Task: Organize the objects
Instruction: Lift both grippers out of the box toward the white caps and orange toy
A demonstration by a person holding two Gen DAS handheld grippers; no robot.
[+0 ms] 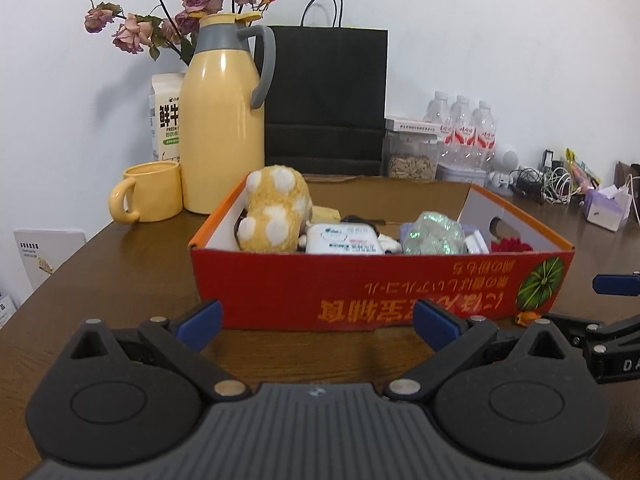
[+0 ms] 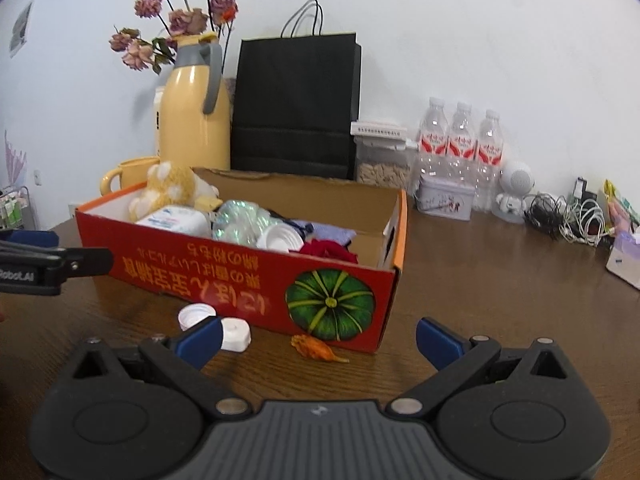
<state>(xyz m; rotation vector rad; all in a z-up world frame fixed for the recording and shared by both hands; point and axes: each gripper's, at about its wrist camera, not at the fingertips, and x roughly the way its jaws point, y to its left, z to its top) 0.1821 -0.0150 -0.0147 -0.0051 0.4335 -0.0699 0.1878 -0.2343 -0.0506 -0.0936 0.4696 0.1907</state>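
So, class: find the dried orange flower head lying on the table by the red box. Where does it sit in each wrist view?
Left wrist view: the dried orange flower head shows at lower right, at the red box's near right corner.
Right wrist view: it lies at lower centre, just below the box's printed green pumpkin.
Shared landmark: the black paper bag.

Dark wooden table (image 2: 480, 280) — red box (image 2: 224, 280), white caps (image 2: 236, 334), mug (image 1: 148, 192)

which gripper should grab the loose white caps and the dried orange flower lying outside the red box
Right. The white caps and dried orange flower lie just ahead of the open right gripper; the left gripper faces the red box.
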